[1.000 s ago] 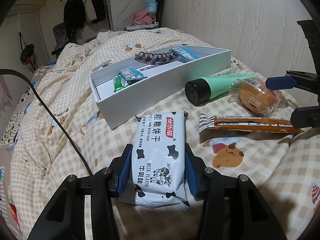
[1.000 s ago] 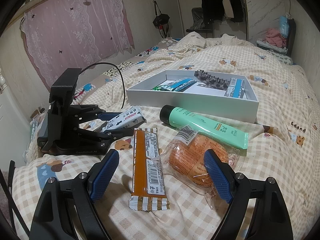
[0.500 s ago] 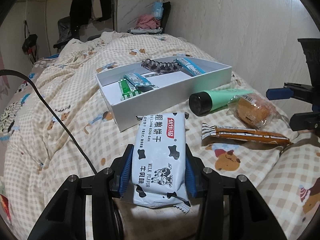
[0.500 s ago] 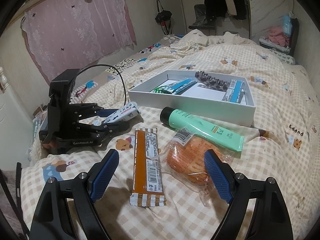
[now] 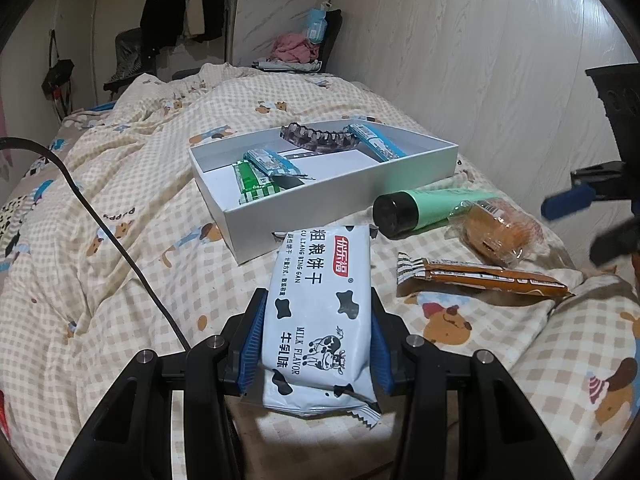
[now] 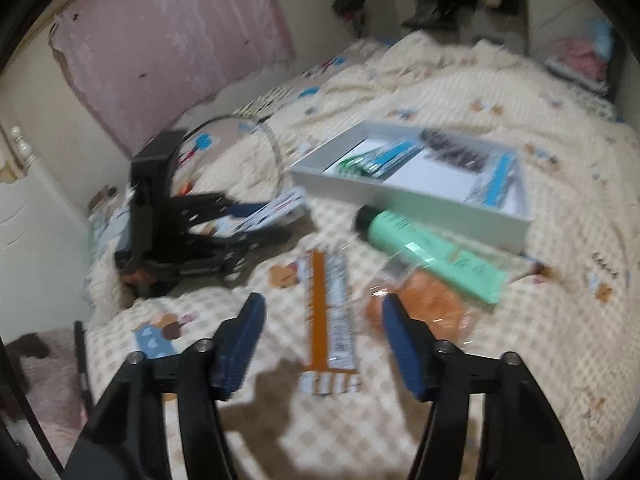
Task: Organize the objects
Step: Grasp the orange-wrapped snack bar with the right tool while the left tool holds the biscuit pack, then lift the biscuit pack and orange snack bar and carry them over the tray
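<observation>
My left gripper (image 5: 316, 344) is shut on a white milk-flavour biscuit pack (image 5: 320, 312) and holds it above the bed, near the front of a white box (image 5: 344, 196). The box holds small snack packs and a dark hair claw (image 5: 320, 138). My right gripper (image 6: 324, 344) is open and empty, above an orange snack bar (image 6: 330, 312). A wrapped round bun (image 6: 424, 308) and a green tube (image 6: 432, 252) lie to its right. The right wrist view is blurred.
The checked bedcover (image 5: 120, 240) is rumpled. A black cable (image 5: 100, 220) runs across it on the left. A wood-panel wall (image 5: 480, 60) borders the bed. Clothes hang on a rack (image 5: 184, 12) at the back.
My left gripper has lifted the biscuit pack and brought it toward the box. My right gripper has moved left over the orange bar, its fingers closer together.
</observation>
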### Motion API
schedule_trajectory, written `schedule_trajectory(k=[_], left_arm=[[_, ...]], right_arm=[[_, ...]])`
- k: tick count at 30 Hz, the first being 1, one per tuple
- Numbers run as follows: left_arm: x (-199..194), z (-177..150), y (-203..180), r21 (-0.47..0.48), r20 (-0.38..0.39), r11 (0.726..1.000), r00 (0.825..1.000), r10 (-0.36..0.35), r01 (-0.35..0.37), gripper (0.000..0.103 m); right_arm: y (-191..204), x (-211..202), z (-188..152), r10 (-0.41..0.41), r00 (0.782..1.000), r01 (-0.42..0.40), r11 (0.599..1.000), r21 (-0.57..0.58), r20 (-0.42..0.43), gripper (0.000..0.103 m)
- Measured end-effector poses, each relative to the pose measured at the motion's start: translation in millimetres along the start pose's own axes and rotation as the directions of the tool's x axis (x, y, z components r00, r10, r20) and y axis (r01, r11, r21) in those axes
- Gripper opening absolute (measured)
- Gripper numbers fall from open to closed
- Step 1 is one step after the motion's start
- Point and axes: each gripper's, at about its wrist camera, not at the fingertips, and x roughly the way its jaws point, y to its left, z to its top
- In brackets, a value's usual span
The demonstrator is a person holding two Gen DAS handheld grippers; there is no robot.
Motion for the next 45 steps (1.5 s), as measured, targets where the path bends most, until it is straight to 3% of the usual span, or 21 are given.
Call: schedule_trajectory(k=[5,7,9,12,18,20,22,23,24,27,31,34,38,42,45], left_arm=[[0.8,0.0,1.7,-0.005,0.000,1.000,1.000,-0.005,0.005,0.050],[1.6,-0.1,2.6,-0.008,-0.003,1.000,1.000,-0.005,0.005,0.050],[2.8,-0.3,3.1,-0.012,-0.008,1.000,1.000,-0.006,0.006,0.050],[3.0,-1.1,3.9,-0.016,-0.012,1.000,1.000,-0.007,0.007,0.050],[3.7,-1.8,3.2,-0.015,-0.013,1.000,1.000,-0.007,0.007,0.050],[4.0,-1.6,3.6,-0.017,-0.012,1.000,1.000,-0.009,0.009,0.050],[4.6,-1.8,4.1,-0.022,-0.016,1.000,1.000,-0.008,0.007,0.050],[5.7,-1.8,4.8,-0.029,-0.021,1.000,1.000,0.000,-0.001,0.050],[5.5,-2.5,6.2,-0.034,-0.023,0.999,1.000,0.002,-0.002,0.050],[4.7,-3.1,8.9,-0.049,-0.019,0.999,1.000,-0.007,0.006,0.050],[3.0,-2.9,12.3,-0.064,-0.013,0.998,1.000,-0.006,0.005,0.050],[0.7,-3.1,16.7,-0.083,-0.007,0.997,1.000,-0.004,0.003,0.050],[-2.9,-4.2,24.9,-0.124,0.006,0.992,1.000,-0.015,0.015,0.050],[-4.2,-5.1,26.0,-0.132,0.002,0.991,1.000,0.003,-0.003,0.050],[-4.8,-5.3,28.4,-0.149,0.001,0.989,1.000,0.009,-0.009,0.050]], right_arm=[[6.2,20.9,12.3,-0.004,0.997,0.002,1.000,-0.027,-0.075,0.062],[9.1,31.9,18.4,-0.004,0.994,0.000,0.999,-0.037,-0.111,0.053],[11.5,43.5,22.9,-0.020,0.987,0.012,0.999,-0.051,-0.157,0.052],[9.9,56.5,24.2,-0.089,0.971,0.082,0.996,-0.038,-0.221,0.037],[24.8,60.5,21.0,-0.202,0.947,0.167,0.974,-0.155,-0.248,0.037],[29.6,69.1,18.4,-0.279,0.924,0.228,0.951,-0.210,-0.262,0.037],[35.3,77.0,14.6,-0.393,0.883,0.319,0.903,-0.288,-0.256,0.017],[37.4,77.6,14.0,-0.401,0.880,0.323,0.899,-0.297,-0.256,0.017],[38.9,76.3,15.2,-0.399,0.882,0.322,0.899,-0.298,-0.252,0.017],[38.6,59.5,25.9,-0.325,0.922,0.269,0.930,-0.251,-0.213,0.014],[42.1,52.9,45.3,-0.279,0.946,0.240,0.945,-0.221,-0.166,0.014],[45.7,64.2,55.1,-0.272,0.947,0.233,0.949,-0.214,-0.172,0.014],[47.7,85.2,57.7,-0.313,0.931,0.268,0.935,-0.230,-0.188,0.014],[52.0,95.2,60.3,-0.290,0.934,0.238,0.941,-0.242,-0.208,0.015],[50.5,90.0,61.5,-0.218,0.950,0.170,0.962,-0.216,-0.222,0.015]])
